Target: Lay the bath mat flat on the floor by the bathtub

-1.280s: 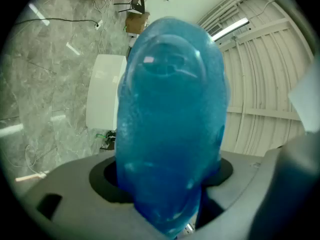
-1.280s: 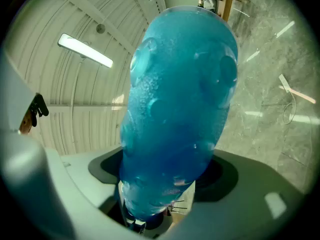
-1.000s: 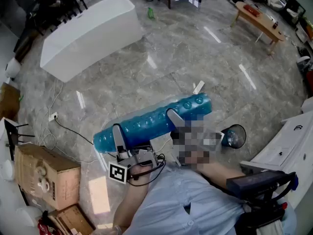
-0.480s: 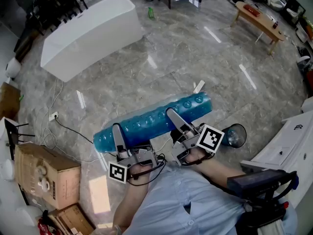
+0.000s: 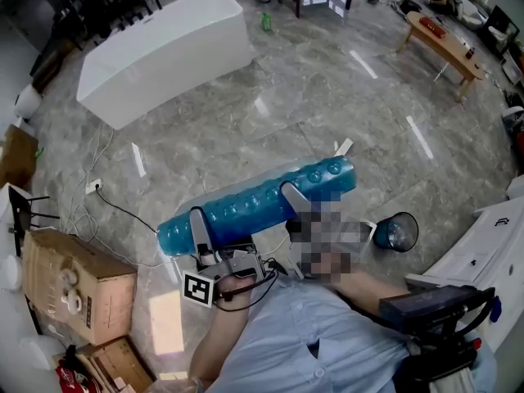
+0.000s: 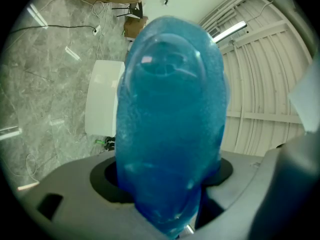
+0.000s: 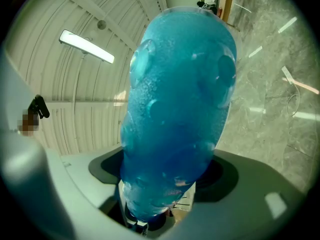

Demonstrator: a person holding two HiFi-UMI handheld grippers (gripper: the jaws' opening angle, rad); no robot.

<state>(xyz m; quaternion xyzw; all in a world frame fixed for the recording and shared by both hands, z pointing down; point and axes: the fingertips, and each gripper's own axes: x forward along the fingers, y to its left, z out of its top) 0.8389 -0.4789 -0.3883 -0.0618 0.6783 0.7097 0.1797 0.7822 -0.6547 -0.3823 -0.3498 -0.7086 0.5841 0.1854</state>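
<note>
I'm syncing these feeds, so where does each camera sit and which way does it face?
Head view: on the person's head, facing steeply down at floor, white bathtub; shows arms, left gripper, right gripper.
Left gripper view: on that gripper, facing along its fingers; rolled blue mat fills it, grey gripper body below.
Right gripper view: likewise, fingers clamping the mat.
Shared: all three show the mat; head and left gripper views, the bathtub.
</note>
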